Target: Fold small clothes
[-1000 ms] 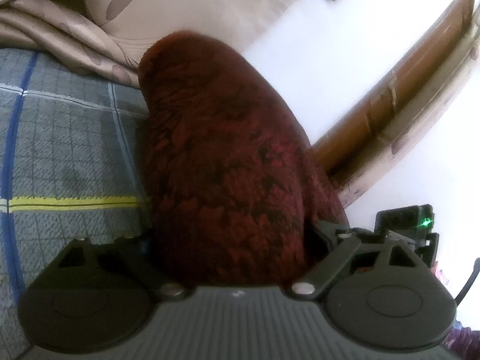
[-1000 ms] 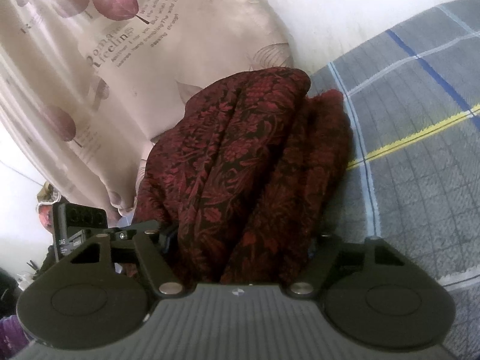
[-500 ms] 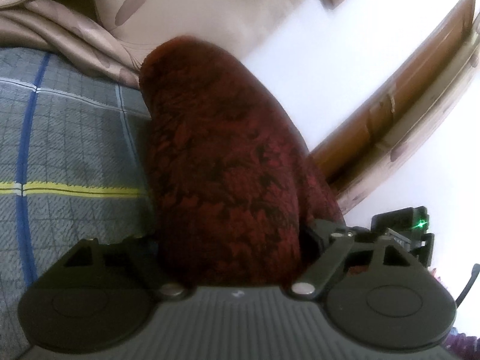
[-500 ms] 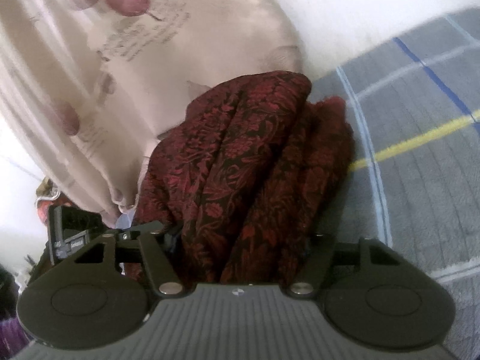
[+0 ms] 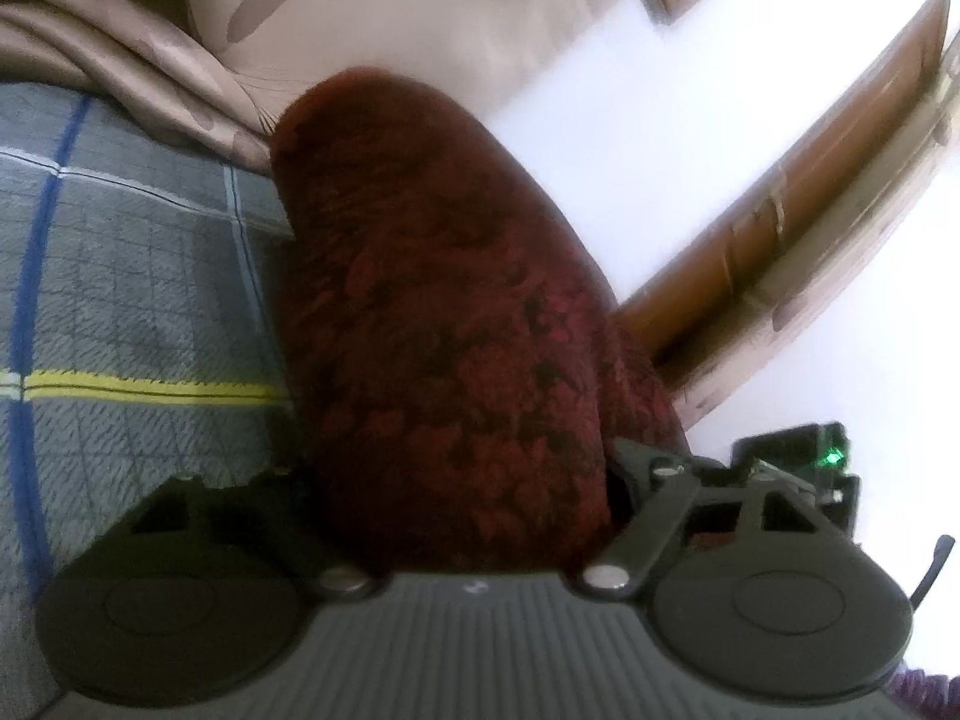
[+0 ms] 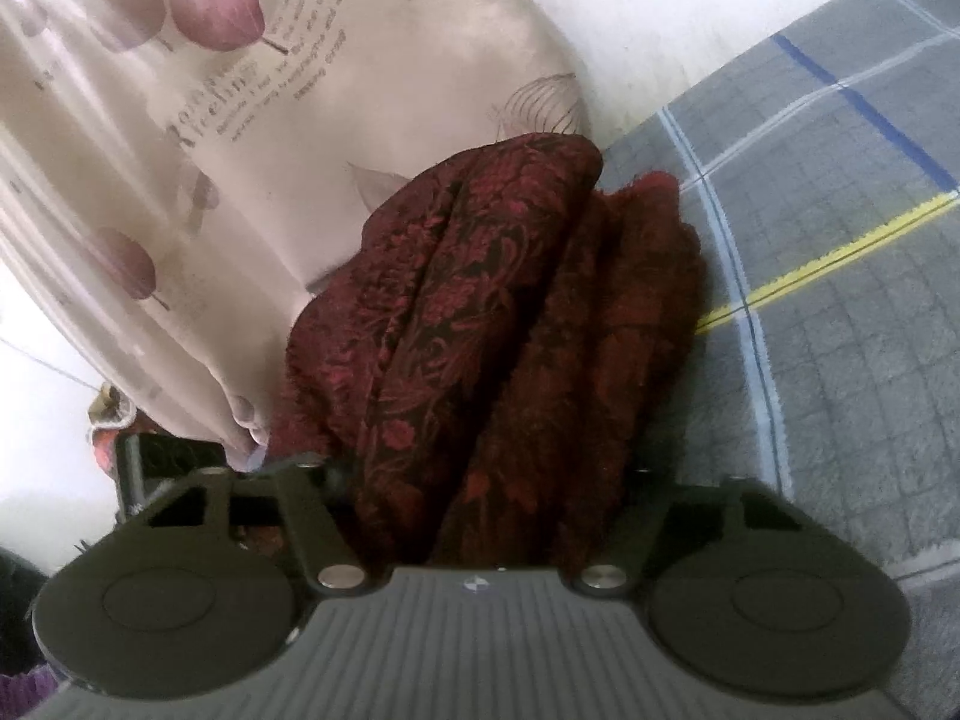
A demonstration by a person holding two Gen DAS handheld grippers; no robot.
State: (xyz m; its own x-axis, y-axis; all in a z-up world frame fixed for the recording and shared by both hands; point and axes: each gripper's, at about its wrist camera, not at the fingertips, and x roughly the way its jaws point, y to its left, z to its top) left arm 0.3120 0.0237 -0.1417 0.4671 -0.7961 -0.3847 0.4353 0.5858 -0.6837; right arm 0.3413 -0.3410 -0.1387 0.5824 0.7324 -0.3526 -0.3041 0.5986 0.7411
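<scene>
A folded dark red garment with a black flower pattern [image 5: 444,312] stands as a thick bundle on the grey checked blanket [image 5: 132,300]. My left gripper [image 5: 456,462] has the bundle between its jaws, which are closing; the cloth fills the gap and hides the fingertips. In the right wrist view the same garment [image 6: 480,324] shows several stacked folds. My right gripper [image 6: 489,468] also holds it between closing jaws, and its fingertips are buried in the cloth. The two grippers grip the bundle from opposite sides.
A beige curtain with leaf prints [image 6: 198,138] hangs right behind the bundle. A white wall and a brown wooden frame [image 5: 780,228] lie to the right in the left wrist view. The blanket [image 6: 828,276] carries blue, white and yellow stripes.
Both pairs of jaws have drawn slightly closer on the red bundle. The bundle and both hands have stayed nearly where they were.
</scene>
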